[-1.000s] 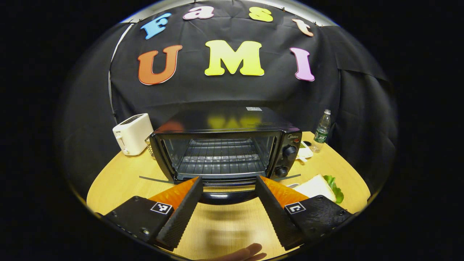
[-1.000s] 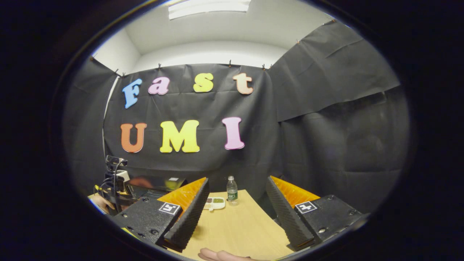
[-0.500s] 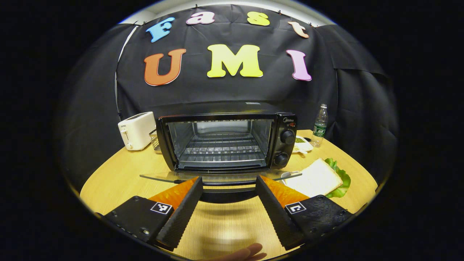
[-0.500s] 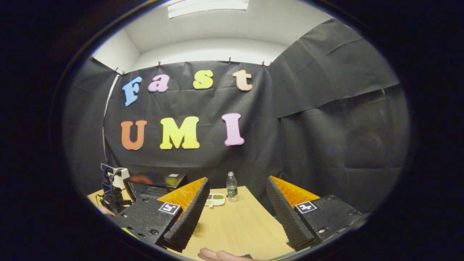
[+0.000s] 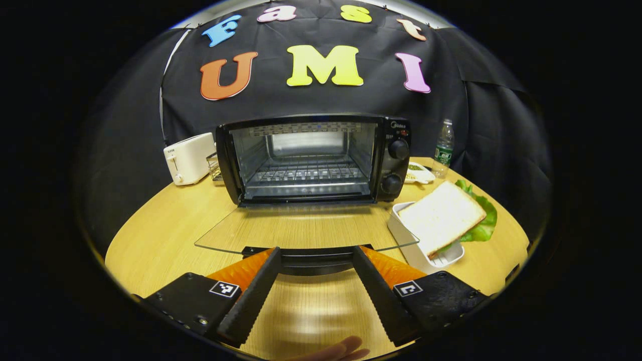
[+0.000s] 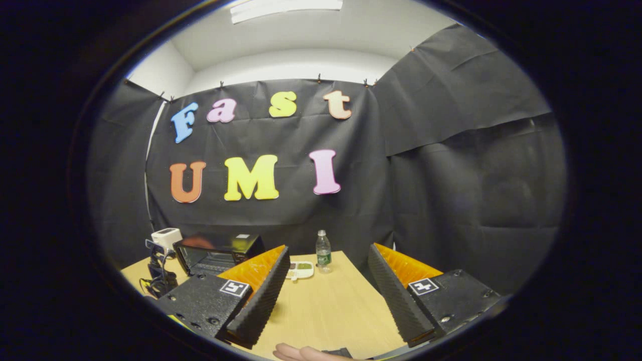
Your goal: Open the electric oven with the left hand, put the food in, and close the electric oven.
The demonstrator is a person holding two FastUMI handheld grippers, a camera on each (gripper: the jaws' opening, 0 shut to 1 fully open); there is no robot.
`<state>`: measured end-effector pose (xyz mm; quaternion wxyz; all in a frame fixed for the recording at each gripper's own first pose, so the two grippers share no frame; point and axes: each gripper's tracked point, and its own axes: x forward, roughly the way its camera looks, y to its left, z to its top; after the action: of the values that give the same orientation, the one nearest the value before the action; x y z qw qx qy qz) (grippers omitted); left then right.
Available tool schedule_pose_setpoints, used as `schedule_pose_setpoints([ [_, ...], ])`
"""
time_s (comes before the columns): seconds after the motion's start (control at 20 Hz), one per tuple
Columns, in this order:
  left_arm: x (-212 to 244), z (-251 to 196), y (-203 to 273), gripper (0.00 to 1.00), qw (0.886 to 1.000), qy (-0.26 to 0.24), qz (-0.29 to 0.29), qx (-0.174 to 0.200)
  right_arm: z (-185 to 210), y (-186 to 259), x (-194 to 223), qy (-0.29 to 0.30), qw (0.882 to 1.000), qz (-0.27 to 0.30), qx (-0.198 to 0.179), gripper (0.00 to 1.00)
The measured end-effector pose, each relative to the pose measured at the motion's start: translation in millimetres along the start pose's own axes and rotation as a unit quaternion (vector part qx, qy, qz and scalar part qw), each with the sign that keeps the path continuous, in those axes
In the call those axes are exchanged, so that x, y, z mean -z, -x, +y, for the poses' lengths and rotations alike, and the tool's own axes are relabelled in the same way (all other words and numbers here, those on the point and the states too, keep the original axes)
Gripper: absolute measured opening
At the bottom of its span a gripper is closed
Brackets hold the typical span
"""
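Note:
The black electric oven (image 5: 311, 155) stands at the back of the round wooden table (image 5: 165, 225), with its wire rack bare. Its glass door (image 5: 301, 228) lies flat toward me. The door's dark handle (image 5: 313, 261) runs crosswise at the tips of my left gripper (image 5: 316, 249), whose fingers stand wide apart and open. A slice of white bread (image 5: 441, 215) on lettuce (image 5: 484, 223) rests in a white tray (image 5: 416, 250) right of the door. My right gripper (image 6: 328, 249) hovers open over the table with nothing between its fingers, and the oven (image 6: 215, 250) lies far to its left.
A white toaster (image 5: 188, 158) and a small wire basket (image 5: 214, 168) stand left of the oven. A water bottle (image 5: 443, 148) and a small dish (image 5: 419, 173) sit behind the bread tray. A fingertip shows at the lower edge of each view.
The oven door has swung down from partly open to flat. My left gripper went down and back with the handle. The right gripper barely shifted.

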<state>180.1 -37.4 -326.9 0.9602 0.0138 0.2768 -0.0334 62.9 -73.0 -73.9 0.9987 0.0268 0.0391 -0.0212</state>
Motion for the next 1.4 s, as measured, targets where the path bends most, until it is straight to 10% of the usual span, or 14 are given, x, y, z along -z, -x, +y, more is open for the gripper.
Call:
schedule_pose_setpoints([
  [0.5, 5.1, 10.6, 11.1, 0.96, 0.999, 0.030, 0.011, -0.011, -5.8, 2.0, 1.4, -0.001, 1.000, 0.004, 0.001, 1.00],
  [1.1, -145.5, 10.5, 157.3, 0.93, 0.982, 0.019, -0.187, 0.014, 22.2, -69.6, 38.4, 0.002, 0.995, 0.090, -0.034, 0.89],
  [1.4, -185.2, 24.9, 223.8, 0.93, 0.965, 0.009, -0.261, -0.006, 59.6, -134.0, 101.3, -0.010, 0.974, 0.206, -0.094, 1.00],
])
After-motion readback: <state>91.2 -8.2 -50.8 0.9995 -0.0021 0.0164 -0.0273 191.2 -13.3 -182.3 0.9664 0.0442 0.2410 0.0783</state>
